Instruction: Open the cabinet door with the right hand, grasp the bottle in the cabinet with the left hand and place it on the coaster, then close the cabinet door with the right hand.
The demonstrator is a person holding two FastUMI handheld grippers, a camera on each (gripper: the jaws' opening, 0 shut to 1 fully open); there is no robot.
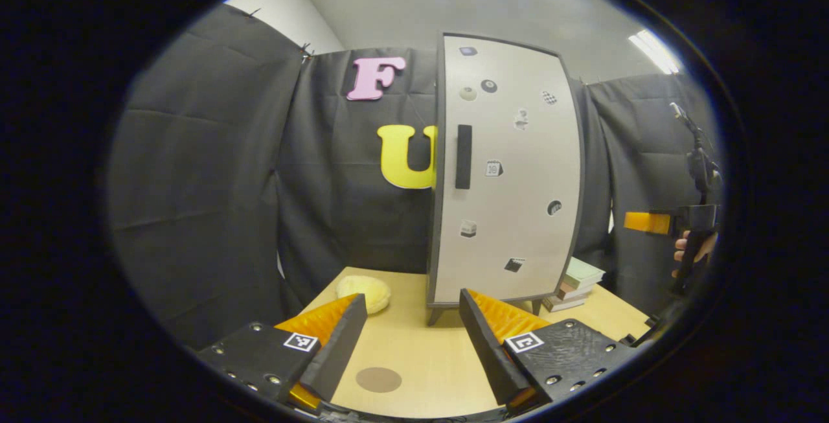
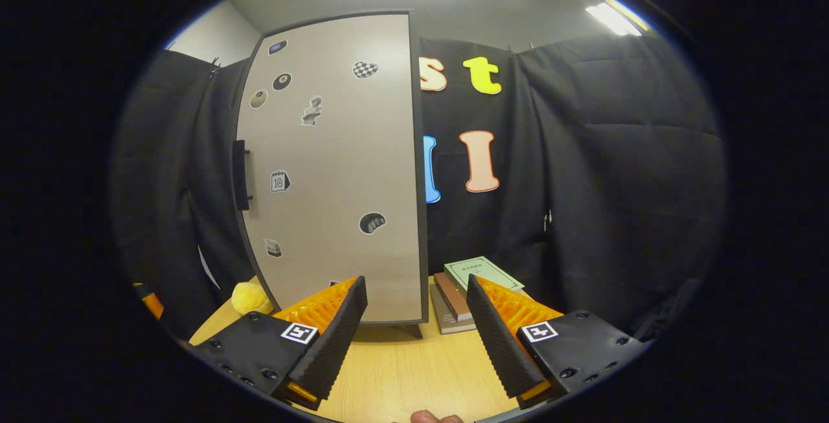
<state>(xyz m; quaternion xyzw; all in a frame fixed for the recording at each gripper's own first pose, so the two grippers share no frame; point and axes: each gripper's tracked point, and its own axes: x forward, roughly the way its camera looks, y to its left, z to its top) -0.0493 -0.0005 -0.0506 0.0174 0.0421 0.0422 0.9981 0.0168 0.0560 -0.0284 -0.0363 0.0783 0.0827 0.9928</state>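
Right gripper view looks across a pale wooden table (image 2: 401, 371) at a tall cabinet (image 2: 337, 170) whose light grey door is closed. The right gripper (image 2: 414, 319) is spread wide and holds nothing. The door handle (image 2: 240, 175), a dark bar standing upright, is on the door's far left edge, about halfway up. It lies up and to the left of the spread fingers and well apart from them. The coming move likely turns on this: the gripper must travel left and up, then close across a bar whose long axis is vertical. A stack of books (image 2: 466, 290) lies just right of the cabinet's foot, and a yellow soft toy (image 2: 249, 298) to its left.

Left gripper view shows the same cabinet ahead, its handle (image 1: 463, 156) near the door's left edge. The left gripper (image 1: 414, 332) is also spread and empty, low over the table. A round brown coaster (image 1: 379, 379) lies on the table between its fingers, close in front. The right gripper (image 1: 647, 222) is at the far right, held by a hand (image 1: 693, 254), near the cabinet's right side and well apart from the handle. The bottle is presumably behind the closed door.
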